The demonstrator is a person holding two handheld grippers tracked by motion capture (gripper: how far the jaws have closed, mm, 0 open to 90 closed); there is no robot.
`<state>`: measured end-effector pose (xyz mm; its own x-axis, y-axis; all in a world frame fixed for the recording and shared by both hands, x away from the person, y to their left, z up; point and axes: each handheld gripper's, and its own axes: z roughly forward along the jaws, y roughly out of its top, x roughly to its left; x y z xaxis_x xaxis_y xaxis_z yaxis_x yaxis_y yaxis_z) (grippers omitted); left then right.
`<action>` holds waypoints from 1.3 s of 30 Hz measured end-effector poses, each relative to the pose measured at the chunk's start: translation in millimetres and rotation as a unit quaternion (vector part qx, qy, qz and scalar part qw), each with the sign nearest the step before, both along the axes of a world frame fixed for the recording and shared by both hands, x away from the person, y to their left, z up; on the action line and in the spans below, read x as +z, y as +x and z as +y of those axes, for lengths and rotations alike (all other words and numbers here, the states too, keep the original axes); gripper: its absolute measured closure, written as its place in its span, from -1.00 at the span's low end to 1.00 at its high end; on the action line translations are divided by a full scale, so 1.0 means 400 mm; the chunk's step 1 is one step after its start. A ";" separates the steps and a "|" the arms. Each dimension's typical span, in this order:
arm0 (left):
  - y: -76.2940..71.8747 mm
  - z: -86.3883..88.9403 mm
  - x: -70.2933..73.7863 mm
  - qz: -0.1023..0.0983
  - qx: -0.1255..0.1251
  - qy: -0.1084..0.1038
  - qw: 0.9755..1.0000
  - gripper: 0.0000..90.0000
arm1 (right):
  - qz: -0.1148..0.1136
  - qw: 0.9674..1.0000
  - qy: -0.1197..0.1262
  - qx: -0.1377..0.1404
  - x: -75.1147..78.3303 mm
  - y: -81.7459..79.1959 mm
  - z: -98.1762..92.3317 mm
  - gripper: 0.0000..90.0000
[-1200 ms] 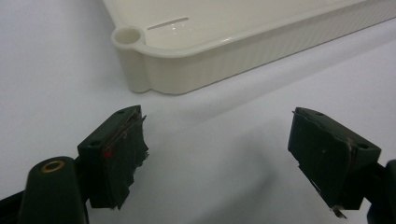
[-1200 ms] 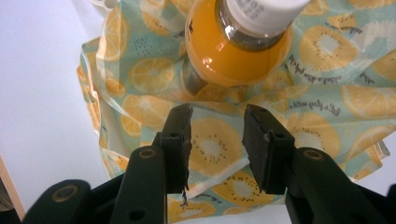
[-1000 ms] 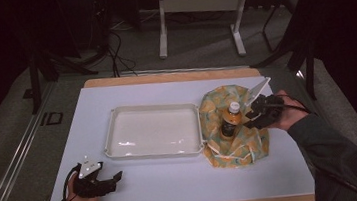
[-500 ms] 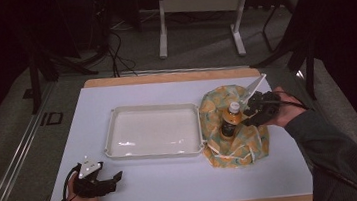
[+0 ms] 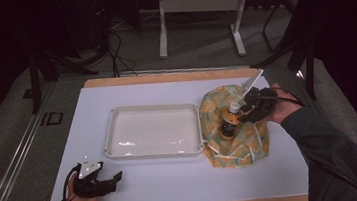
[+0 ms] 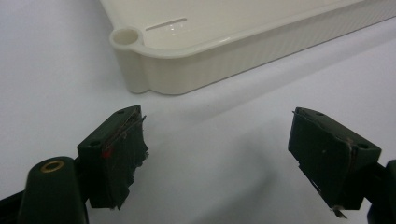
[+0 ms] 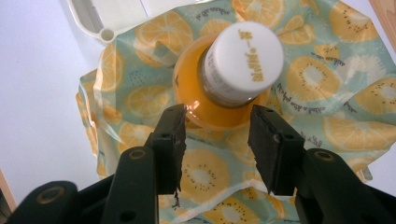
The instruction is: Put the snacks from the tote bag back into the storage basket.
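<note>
At 7 o'clock on the white surface (image 5: 185, 180), left claw (image 5: 116, 180) resting wide apart, empty. At centre, cream tray (image 5: 152, 132), bare. At 3 o'clock, orange-juice bottle (image 5: 230, 120) upright on fruit-print cloth (image 5: 236, 144); right claw (image 7: 215, 128) narrowed around its shoulder, contact unclear. Probably weighty, smooth, slippery: best gripped below the white cap (image 7: 245, 56). Beyond, dark room, grey floor (image 5: 201, 53).

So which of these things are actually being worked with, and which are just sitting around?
In use:
- orange bottle
- fruit-print cloth under it
- right gripper, open, jaws either side of the bottle

Sitting idle, judging by this moment:
- white tray
- left gripper, open, on the table
</note>
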<state>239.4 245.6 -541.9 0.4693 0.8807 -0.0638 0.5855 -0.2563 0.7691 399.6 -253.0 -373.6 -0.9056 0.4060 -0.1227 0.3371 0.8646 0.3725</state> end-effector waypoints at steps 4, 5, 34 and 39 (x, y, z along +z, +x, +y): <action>0.000 0.000 0.000 0.001 0.000 0.000 1.000 -0.58 | 0.000 1.000 0.000 0.001 0.005 0.004 0.006 0.21; 0.001 0.000 0.000 0.001 0.000 0.000 1.000 -0.58 | -0.001 1.000 0.000 0.001 0.006 0.006 0.007 0.20; 0.000 0.000 0.000 0.001 -0.001 -0.001 1.000 -0.58 | 0.010 1.000 -0.026 0.012 0.018 0.041 0.060 0.15; 0.000 0.000 0.000 0.001 -0.001 -0.001 1.000 -0.58 | 0.019 0.999 -0.029 0.011 0.021 0.051 0.067 0.18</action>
<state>239.5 245.4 -541.9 0.4717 0.8792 -0.0667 0.5857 -0.2559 0.7691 420.0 -226.3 -365.1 -0.9188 0.3787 -0.1116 0.3303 0.8921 0.3084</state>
